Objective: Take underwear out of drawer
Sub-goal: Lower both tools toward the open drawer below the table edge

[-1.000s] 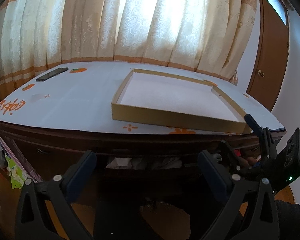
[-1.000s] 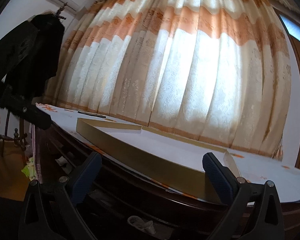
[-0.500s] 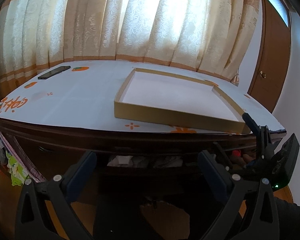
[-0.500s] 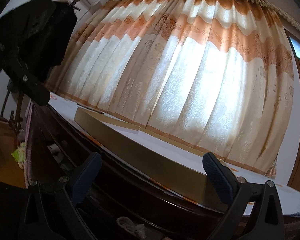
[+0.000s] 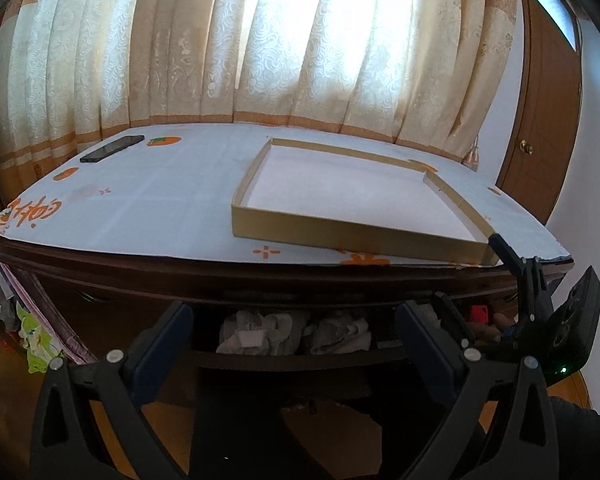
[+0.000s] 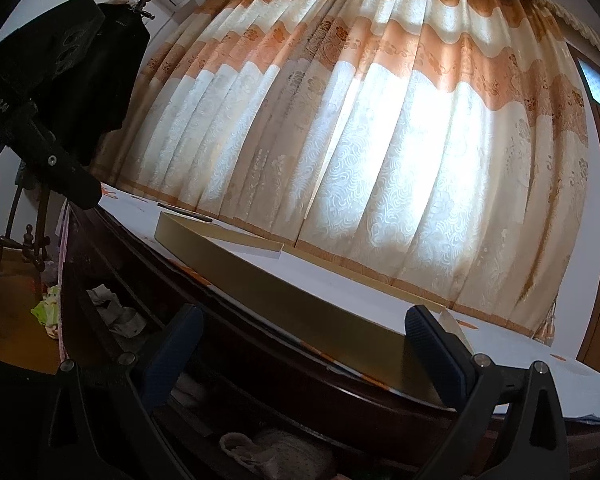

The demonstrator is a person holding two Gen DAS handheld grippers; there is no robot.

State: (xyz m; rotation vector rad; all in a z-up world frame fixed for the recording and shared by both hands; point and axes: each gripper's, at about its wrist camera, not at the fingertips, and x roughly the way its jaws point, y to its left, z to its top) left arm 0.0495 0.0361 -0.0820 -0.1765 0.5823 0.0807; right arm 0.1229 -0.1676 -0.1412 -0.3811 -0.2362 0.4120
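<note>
Underwear (image 5: 296, 330) lies bundled in pale, crumpled folds inside the open drawer (image 5: 300, 356), under the front edge of the dark table (image 5: 180, 276). We hold our left gripper (image 5: 294, 340) in front of that drawer with its fingers (image 5: 168, 336) spread wide and nothing between them; the bundles show in the gap, apart from both pads. On the right of the same view we see our right gripper (image 5: 540, 312) from the side, close to the drawer's right end, where small red and dark items sit that are too dim to name. From the right wrist, our right gripper (image 6: 300, 344) also has its fingers (image 6: 430, 340) spread apart and empty, pointing over the table edge with the drawer below, where a pale pink piece of underwear (image 6: 276, 454) lies at the bottom of the view and more light cloth (image 6: 116, 316) lies further left. On the table a white cloth (image 5: 140, 208) with orange prints carries a shallow gold-sided tray (image 5: 340, 236), white inside, sitting near the front edge toward the right. A dark phone (image 5: 112, 149) lies at the far left of the cloth, well apart from the tray. Cream and orange curtains (image 6: 380, 140) hang behind the table, a brown door (image 5: 540, 120) stands at the right, and a black coat (image 6: 68, 80) hangs at the left.
</note>
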